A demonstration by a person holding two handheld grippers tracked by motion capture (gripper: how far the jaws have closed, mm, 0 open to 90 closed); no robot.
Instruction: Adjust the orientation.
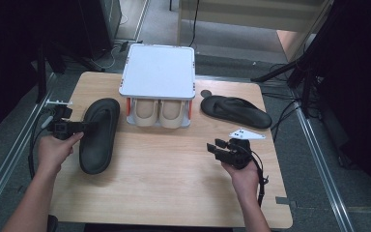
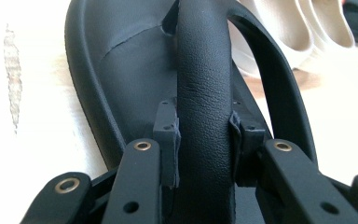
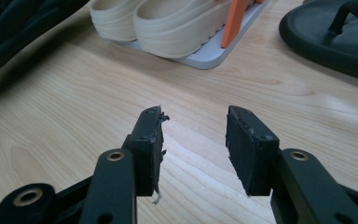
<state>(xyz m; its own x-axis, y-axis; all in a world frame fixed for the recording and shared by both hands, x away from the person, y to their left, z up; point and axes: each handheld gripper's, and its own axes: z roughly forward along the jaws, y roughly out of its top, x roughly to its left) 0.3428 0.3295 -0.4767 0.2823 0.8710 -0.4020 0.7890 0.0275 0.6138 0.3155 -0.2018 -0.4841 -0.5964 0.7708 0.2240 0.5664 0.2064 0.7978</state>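
Observation:
A black flip-flop [image 1: 97, 135] lies lengthwise on the left half of the wooden table [image 1: 169, 193]. My left gripper [image 1: 79, 127] reaches it from the left and is shut on its wide strap [image 2: 205, 93], the pads pressing both sides. A second black flip-flop [image 1: 235, 111] lies at the right rear of the table, its edge [image 3: 326, 42] in the right gripper view. My right gripper [image 1: 214, 148] hovers open over bare wood at the front right, nothing between its pads [image 3: 251, 149].
A white two-level rack [image 1: 158, 71] stands at the table's back centre, with a pair of cream shoes [image 1: 159, 112] on its lower shelf and orange posts [image 3: 235, 23]. Black stands and cables line the floor around the table.

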